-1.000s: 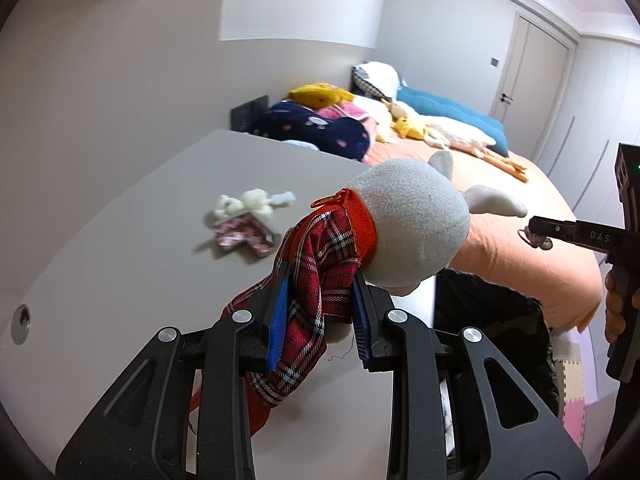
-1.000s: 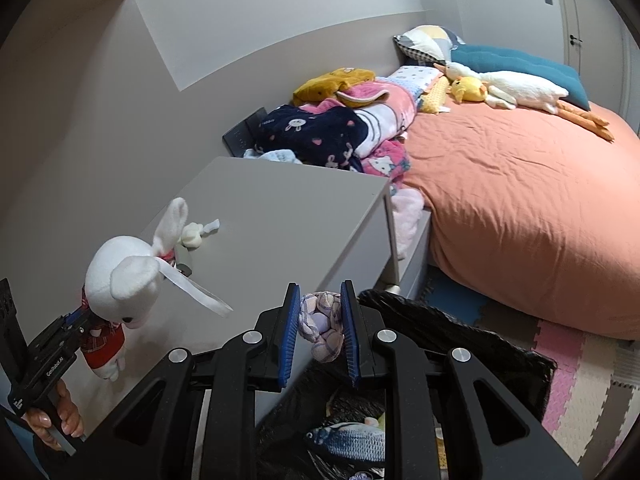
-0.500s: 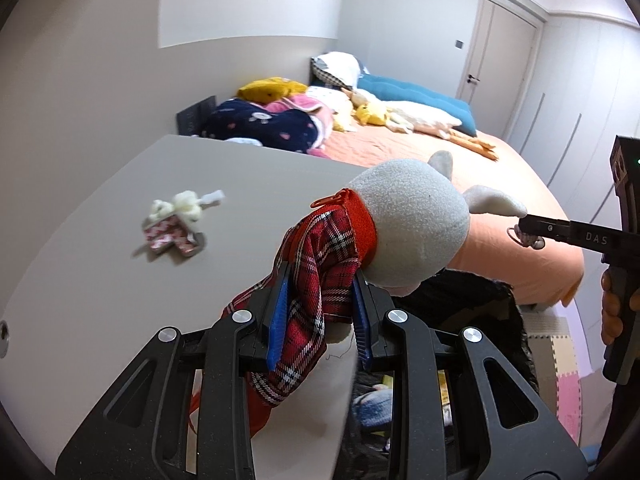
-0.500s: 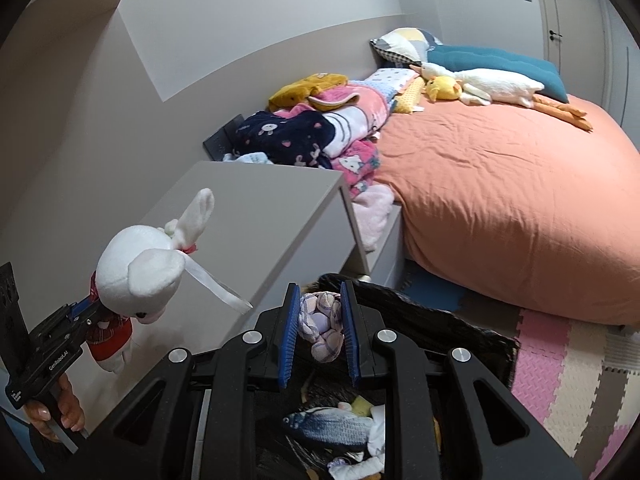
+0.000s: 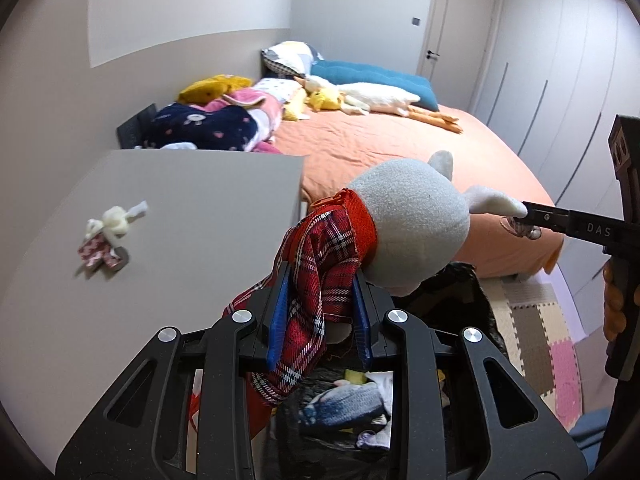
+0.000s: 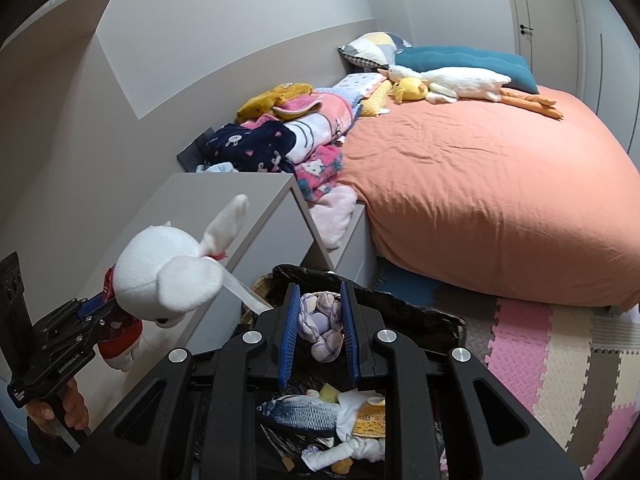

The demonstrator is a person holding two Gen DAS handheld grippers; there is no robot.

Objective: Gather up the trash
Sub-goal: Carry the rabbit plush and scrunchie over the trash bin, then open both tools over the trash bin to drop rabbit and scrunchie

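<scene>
My left gripper (image 5: 320,314) is shut on a white rabbit plush (image 5: 412,224) by its red plaid dress, holding it over the edge of the grey cabinet top (image 5: 192,208). The same rabbit plush (image 6: 168,276) and left gripper (image 6: 96,312) show at the left of the right wrist view. My right gripper (image 6: 319,326) is shut on a small knotted lilac cloth toy (image 6: 322,326) above the black-lined trash bin (image 6: 400,312). In the bin lie a toy fish (image 6: 298,416) and other scraps. A small white and pink toy (image 5: 108,236) rests on the cabinet top.
A bed with an orange cover (image 6: 480,200) fills the right side, with folded clothes (image 6: 280,136) and plush animals (image 6: 448,82) by its head. Coloured foam mats (image 6: 552,352) cover the floor beside the bin. A closed door (image 5: 460,32) stands at the back.
Both grippers have travelled sideways from over the cabinet top towards the bin, each keeping its toy. The bin's contents have come into view under both.
</scene>
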